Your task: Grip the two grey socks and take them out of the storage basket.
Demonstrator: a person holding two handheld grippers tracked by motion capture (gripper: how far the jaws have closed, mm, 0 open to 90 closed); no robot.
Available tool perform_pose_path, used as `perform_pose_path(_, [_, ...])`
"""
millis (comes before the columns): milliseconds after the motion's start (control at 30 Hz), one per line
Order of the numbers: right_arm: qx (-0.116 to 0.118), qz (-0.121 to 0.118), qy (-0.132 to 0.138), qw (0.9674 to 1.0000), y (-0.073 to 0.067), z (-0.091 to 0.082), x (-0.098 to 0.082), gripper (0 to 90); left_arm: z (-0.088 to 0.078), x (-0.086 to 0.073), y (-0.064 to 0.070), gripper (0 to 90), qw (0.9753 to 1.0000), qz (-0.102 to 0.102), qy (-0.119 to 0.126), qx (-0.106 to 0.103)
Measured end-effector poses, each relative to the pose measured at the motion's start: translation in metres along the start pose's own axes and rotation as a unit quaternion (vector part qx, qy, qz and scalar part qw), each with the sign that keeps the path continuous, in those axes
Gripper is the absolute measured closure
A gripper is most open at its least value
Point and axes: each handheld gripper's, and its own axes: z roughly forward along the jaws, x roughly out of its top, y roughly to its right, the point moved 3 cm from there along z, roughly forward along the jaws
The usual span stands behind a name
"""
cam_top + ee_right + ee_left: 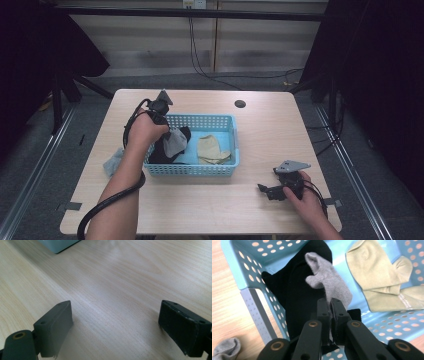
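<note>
Left tool (330, 305): I pinch the grey sock (329, 281), dangling over the basket's (200, 169) left end for sorting.
Right tool (116, 322): spread, parked near tabletop's (260, 130) right front corner.

Basket (200, 169) mid-table holds 3 socks (212, 149) (1 more (113, 163) lies left, outside).
</note>
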Motion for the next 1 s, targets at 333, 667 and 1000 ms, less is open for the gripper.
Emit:
perform_pose_path(333, [0.0,0.0,-0.001,1.0,0.0,0.0,0.0,11.7,-0.019,0.007,0.001,86.6,1.0,-0.003,0.005,0.003])
perform_pose_path(667, [0.0,0.0,-0.001,1.0,0.0,0.0,0.0,11.7,-0.042,0.013,0.001,86.6,0.9998,0.003,0.009,0.016])
perform_pose_path(1000, [0.0,0.0,-0.001,1.0,0.0,0.0,0.0,11.7,-0.067,0.014,-0.005,86.6,0.9995,-0.005,0.018,0.024])
